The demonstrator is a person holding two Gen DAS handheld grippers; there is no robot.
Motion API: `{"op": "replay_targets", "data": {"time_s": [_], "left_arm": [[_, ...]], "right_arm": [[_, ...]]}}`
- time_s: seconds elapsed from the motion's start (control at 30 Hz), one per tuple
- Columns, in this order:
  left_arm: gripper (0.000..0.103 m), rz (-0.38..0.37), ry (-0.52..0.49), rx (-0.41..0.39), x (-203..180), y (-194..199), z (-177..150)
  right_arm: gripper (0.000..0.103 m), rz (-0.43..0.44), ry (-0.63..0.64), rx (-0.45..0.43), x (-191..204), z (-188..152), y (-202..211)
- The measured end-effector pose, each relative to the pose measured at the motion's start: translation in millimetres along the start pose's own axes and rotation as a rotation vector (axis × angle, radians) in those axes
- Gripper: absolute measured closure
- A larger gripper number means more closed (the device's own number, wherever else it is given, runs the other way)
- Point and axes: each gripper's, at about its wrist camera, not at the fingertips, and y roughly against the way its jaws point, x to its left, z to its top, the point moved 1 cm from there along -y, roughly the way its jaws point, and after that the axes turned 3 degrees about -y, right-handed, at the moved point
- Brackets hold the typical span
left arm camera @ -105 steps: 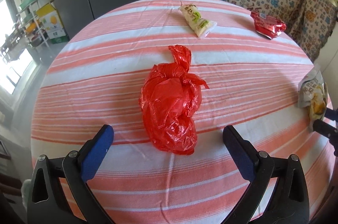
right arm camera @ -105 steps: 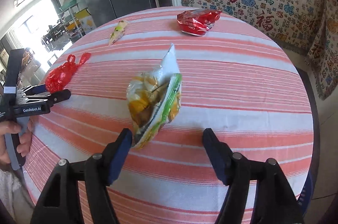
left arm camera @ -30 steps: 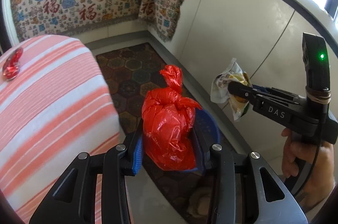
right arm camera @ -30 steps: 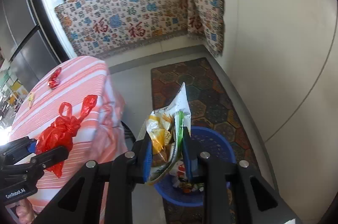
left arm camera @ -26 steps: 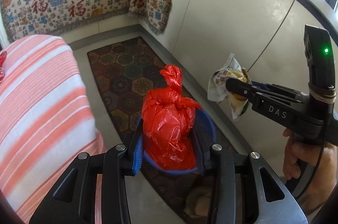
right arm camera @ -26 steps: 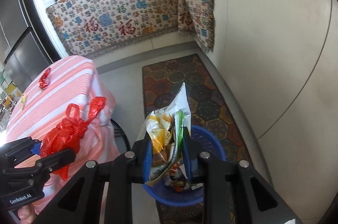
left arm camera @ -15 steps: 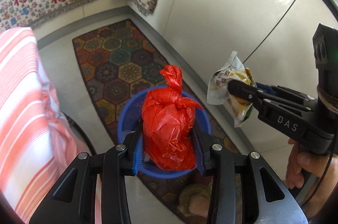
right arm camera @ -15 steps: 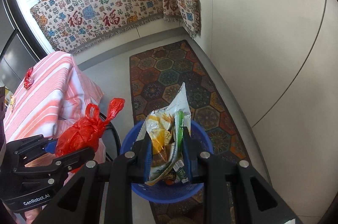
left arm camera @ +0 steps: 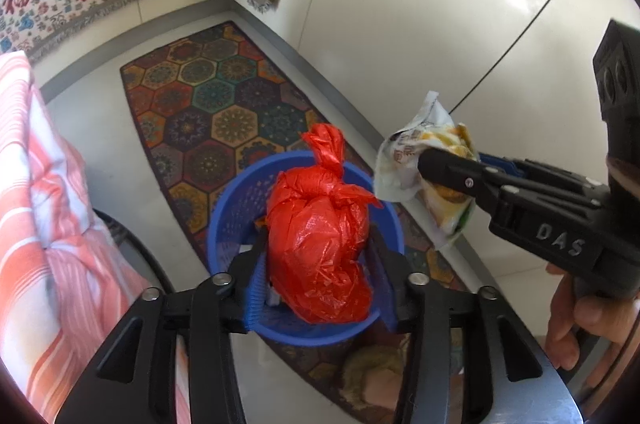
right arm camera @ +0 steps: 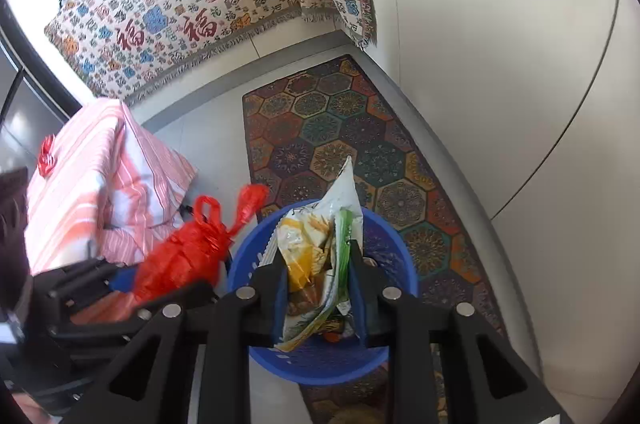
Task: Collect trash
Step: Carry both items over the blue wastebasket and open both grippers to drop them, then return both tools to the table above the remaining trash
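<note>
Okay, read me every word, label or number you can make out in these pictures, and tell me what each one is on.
"DAS": raised letters on the body of the right gripper, seen from the left wrist view.
"福": red character repeated across the patterned cloth hanging at the back.
Print on the snack bag held in the right gripper: too small and crumpled to read.
Red plastic bag and blue basket: no text visible.

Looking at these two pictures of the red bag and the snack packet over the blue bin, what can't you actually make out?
- What already lies in the blue bin: in the left wrist view the red bag covers it; in the right wrist view the snack packet does.
- The packet's printing: too small and crumpled in both views.
- The red wrapper on the striped table: too small to identify.
- The person: only a hand, cut off by the edge.
</note>
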Motion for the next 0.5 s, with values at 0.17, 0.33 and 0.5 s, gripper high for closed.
{"op": "replay_targets", "data": {"time_s": [0.17, 0.33, 0.5], "left_arm": [[0.037, -0.02, 0.018, -0.013, 3, 0, -4], [0.037, -0.008, 0.036, -0.074, 5, 31, -12], [0.03, 0.04, 0.071, -0.16, 22, 95, -37]], "right_arm": [[0.056, 0.007, -0.029, -0.009, -4, 0, 5], [0.056, -0.013, -0.02, -0.076, -1, 6, 23], [0.056, -0.042, 0.01, -0.209, 8, 13, 54]]}}
